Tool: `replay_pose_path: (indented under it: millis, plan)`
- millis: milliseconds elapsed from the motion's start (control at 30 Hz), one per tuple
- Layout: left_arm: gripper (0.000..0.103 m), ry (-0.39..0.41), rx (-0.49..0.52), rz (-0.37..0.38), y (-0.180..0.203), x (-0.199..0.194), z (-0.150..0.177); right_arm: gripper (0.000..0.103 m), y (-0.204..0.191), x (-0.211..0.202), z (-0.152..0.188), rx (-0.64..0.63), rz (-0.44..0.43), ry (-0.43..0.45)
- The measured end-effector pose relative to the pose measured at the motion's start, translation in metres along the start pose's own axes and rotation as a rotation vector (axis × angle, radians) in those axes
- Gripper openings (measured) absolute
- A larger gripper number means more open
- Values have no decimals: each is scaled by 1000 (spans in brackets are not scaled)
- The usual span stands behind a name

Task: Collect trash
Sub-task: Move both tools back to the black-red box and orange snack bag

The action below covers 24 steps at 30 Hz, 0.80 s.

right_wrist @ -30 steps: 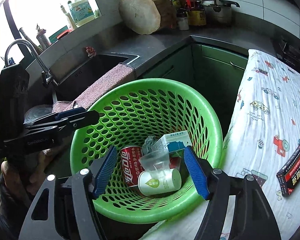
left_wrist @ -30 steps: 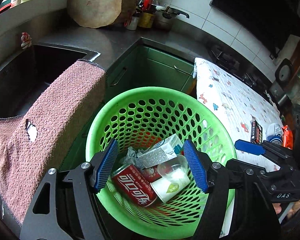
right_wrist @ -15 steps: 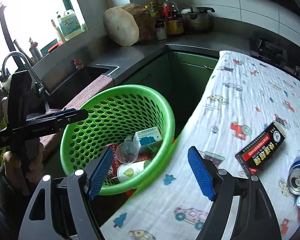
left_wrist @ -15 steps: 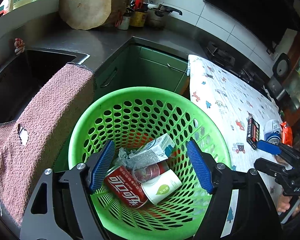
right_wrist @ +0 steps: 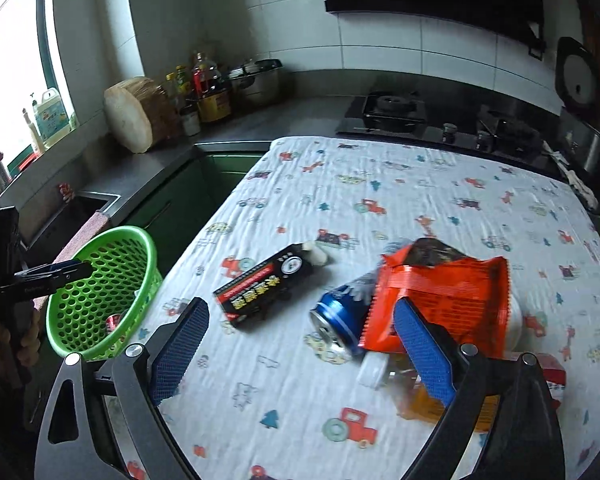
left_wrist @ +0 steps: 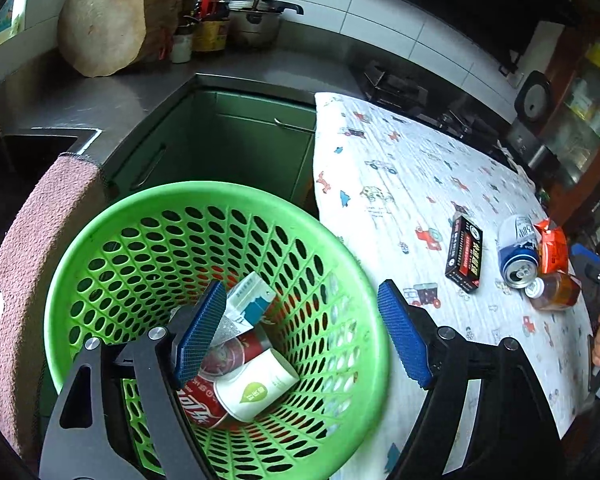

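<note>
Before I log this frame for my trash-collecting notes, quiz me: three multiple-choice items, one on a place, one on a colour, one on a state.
1. Where does the black and red box lie?
A. in the basket
B. on the printed tablecloth
C. in the sink

2. What colour is the perforated basket?
A. green
B. white
C. blue

3. How does the right gripper stand?
A. shut on the blue can
B. shut on the box
C. open, holding nothing

Answers:
1 B, the box rests flat on the printed tablecloth, left of the blue can.
2 A, its rim and walls are bright green in both views.
3 C, its blue pads are wide apart above the cloth, with nothing between them; the orange snack bag sits just beyond the right pad.
</note>
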<state>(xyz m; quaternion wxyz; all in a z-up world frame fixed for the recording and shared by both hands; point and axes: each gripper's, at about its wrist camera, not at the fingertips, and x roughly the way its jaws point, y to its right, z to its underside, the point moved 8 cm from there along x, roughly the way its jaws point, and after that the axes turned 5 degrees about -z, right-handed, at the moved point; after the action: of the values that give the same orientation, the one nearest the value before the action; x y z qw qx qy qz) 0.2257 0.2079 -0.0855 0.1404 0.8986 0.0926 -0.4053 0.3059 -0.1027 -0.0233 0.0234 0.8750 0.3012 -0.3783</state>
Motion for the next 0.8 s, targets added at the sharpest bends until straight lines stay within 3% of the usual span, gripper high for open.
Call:
replay_pose_path:
  millis: [300,800]
  plan:
    - [83,-27,78,44,58,18,-7,92,90,-15,4,106,96,11]
    - [86,-58,174,57,108,38,-11,92,104,19,17,120,-50,-48]
